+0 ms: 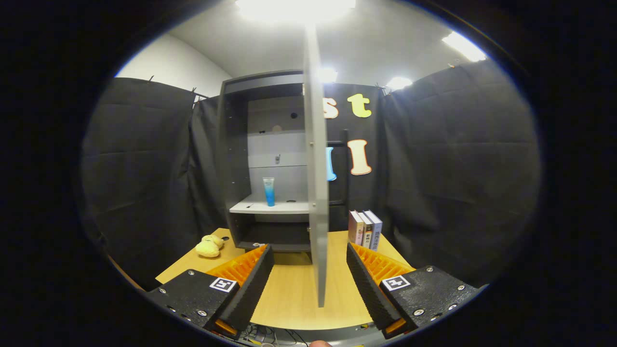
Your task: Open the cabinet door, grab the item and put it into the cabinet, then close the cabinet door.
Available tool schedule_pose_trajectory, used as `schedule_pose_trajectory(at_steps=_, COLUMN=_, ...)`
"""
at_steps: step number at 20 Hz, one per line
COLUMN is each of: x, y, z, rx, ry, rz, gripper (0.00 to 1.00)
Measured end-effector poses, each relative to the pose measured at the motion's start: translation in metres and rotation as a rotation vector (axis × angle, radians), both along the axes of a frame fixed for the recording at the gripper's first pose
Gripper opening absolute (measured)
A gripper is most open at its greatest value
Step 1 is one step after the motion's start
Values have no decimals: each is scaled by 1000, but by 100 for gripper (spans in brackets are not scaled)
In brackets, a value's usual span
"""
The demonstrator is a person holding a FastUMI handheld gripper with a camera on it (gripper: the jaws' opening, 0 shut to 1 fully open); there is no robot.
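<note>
The cabinet door [316,168] stands wide open, edge-on to us, in the middle of the frame. Our tool [310,270] gapes open around its bottom edge, not touching.

The grey cabinet [270,159] stands on the counter with its door [317,193] swung fully open, edge-on at 12 o'clock, and a blue-and-white tube [269,191] stands upright on its white shelf [270,207], at 11 o'clock from the door's lower end.
</note>
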State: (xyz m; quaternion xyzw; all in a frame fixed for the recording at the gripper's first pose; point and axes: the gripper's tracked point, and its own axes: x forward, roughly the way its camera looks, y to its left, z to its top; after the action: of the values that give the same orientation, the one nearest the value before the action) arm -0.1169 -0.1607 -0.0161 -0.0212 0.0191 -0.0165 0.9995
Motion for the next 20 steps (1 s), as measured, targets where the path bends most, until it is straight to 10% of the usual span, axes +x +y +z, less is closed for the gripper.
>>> schedule_pose_trajectory(at_steps=6, x=34, y=-76, z=25, rx=-10, ry=-57, rz=-51, gripper=94)
schedule_pose_trajectory(at_steps=20, x=85, y=-69, z=27, rx=43, ry=-23, rz=151, gripper=92)
